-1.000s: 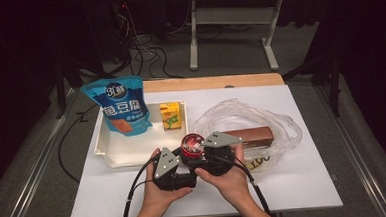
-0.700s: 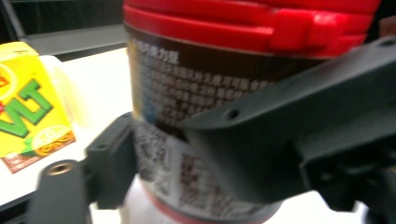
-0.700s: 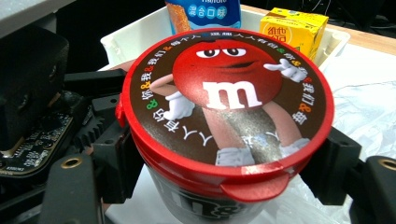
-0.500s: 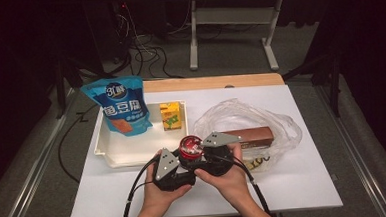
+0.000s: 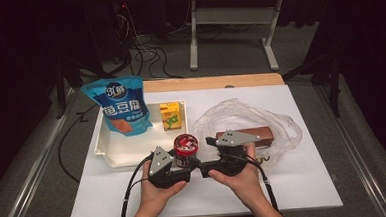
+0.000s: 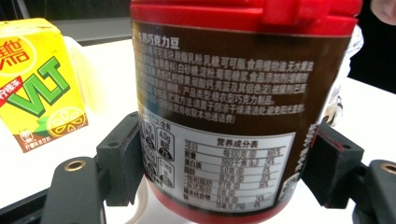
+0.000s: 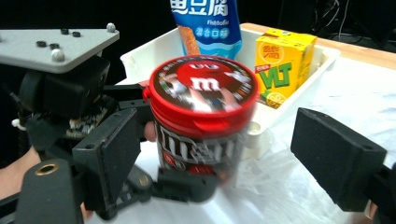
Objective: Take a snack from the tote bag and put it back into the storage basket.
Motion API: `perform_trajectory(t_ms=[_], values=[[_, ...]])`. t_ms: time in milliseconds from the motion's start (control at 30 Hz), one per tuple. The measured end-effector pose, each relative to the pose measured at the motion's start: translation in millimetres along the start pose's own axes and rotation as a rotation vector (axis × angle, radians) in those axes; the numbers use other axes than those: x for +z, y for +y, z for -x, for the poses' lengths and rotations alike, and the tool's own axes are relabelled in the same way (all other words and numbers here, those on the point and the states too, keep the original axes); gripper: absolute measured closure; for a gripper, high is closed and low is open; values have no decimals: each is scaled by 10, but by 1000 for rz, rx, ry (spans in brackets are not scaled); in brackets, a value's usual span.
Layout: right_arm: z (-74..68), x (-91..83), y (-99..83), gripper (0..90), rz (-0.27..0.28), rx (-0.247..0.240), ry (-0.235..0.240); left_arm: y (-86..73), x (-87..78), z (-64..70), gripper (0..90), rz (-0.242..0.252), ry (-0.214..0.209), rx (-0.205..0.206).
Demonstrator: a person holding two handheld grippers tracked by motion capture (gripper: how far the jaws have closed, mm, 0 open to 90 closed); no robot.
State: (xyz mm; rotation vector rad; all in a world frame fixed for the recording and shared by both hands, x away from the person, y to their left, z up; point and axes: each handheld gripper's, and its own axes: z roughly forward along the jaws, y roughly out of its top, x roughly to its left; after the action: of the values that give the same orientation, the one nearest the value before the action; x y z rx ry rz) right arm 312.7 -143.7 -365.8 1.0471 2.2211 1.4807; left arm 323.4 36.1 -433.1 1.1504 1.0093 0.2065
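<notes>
The left gripper's (image 5: 176, 165) fingers (image 6: 122, 156) are clamped on the lower half of the tub (image 5: 185, 150), one pad on each side of its nutrition label. The right gripper's (image 5: 209, 166) fingers (image 7: 340, 156) stand wide apart, one on each side of the tub and touching neither it nor anything else.

Over the last second the tub has barely shifted: it sat between the two grippers then and sits there now, at the near edge of the tray (image 5: 108, 148), while the right gripper seems to have drawn in a little closer. I judge this to be a handover or a two-handed steadying, with the right fingers lined up but not yet shut, so the tub's weight is on the left alone.

The tub is a squat, upright cylinder: brown wall, white printed panel, red base band and a red lid (image 7: 203, 88) with a chocolate-candy design. From the right gripper view it is slightly blurred.

Beyond it, in the tray, stand a yellow carton (image 5: 171, 115) and a blue pouch (image 5: 119, 105). To the right on the white bench (image 5: 305, 182) lies a clear bag (image 5: 282, 121) around a brown box (image 5: 262, 134).
</notes>
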Motion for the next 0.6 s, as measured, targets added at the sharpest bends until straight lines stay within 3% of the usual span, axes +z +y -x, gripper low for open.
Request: perform_trajectory(t_ms=[600], values=[[423, -433, -358, 187, 28, 50, -136, 314, -193, -357, 261, 91, 65, 4]])
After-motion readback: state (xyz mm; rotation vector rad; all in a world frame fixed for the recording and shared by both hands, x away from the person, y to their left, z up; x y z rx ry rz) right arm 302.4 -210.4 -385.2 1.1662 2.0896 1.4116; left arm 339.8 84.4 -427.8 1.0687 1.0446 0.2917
